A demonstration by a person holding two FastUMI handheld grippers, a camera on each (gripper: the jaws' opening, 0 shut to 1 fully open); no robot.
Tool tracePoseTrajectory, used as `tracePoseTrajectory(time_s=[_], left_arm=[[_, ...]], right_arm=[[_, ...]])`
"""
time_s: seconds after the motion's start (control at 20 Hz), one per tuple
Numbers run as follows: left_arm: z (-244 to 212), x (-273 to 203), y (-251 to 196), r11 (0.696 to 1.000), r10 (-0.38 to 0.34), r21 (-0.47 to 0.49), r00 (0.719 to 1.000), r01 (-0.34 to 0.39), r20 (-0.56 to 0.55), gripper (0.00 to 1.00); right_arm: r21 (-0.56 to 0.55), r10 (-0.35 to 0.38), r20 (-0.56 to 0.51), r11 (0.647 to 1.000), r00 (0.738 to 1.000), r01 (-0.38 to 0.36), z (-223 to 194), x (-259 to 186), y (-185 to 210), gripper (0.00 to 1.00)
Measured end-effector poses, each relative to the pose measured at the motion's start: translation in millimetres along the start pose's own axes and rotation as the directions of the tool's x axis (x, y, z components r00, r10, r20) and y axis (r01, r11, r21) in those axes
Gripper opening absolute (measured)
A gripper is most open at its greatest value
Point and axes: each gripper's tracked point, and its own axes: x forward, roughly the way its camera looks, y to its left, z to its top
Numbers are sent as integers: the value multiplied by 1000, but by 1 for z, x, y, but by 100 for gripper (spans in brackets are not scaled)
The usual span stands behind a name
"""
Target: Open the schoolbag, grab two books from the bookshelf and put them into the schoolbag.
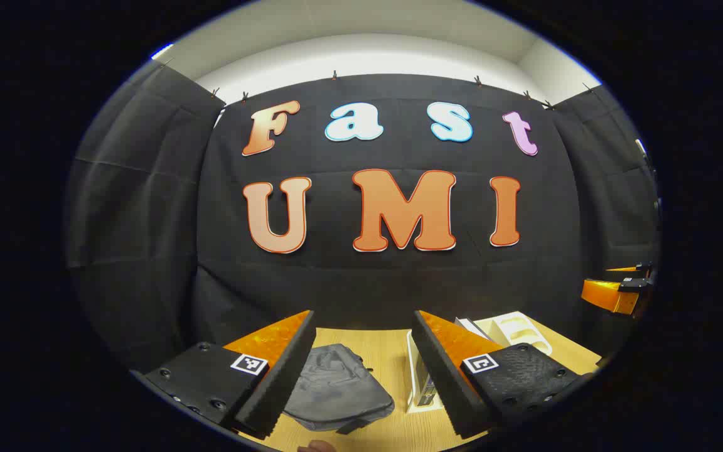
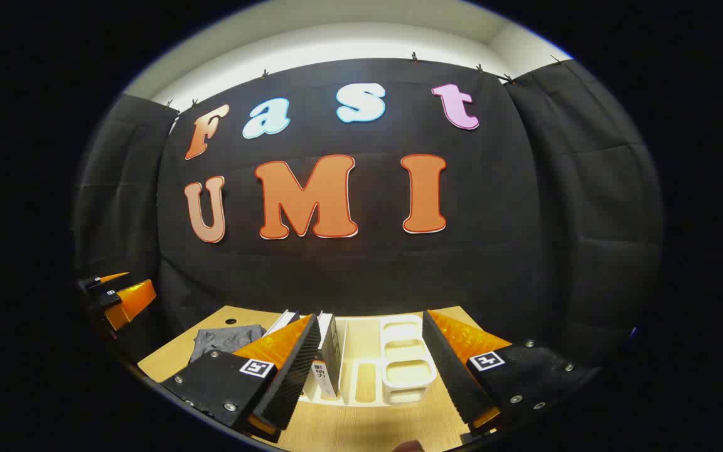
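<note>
Awaiting opening: grey schoolbag (image 1: 336, 389) laid closed on worktop (image 1: 386, 345), books (image 2: 327, 351) stood in white bookshelf (image 2: 368, 376) beside it; left claw (image 1: 364, 370) and right claw (image 2: 371, 370) held wide apart, empty; zip to be gripped next

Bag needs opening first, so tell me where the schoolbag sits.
In the left gripper view the grey schoolbag lies flat on the wooden table, left of the white bookshelf.
</note>
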Motion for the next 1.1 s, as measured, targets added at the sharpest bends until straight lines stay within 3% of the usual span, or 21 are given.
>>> tracePoseTrajectory(time_s=[0.7, 1.1], left_arm=[[-8, 1, 48, 996, 82, -27, 997, -82, -16, 97], [-6, 29, 49, 999, 42, -23, 999, -42, -11, 97]], right_arm=[[-4, 41, -14, 999, 999, -41, -2, 6, 32, 97], [-32, -1, -1, 999, 1000, 1, 2, 13, 33, 97]])
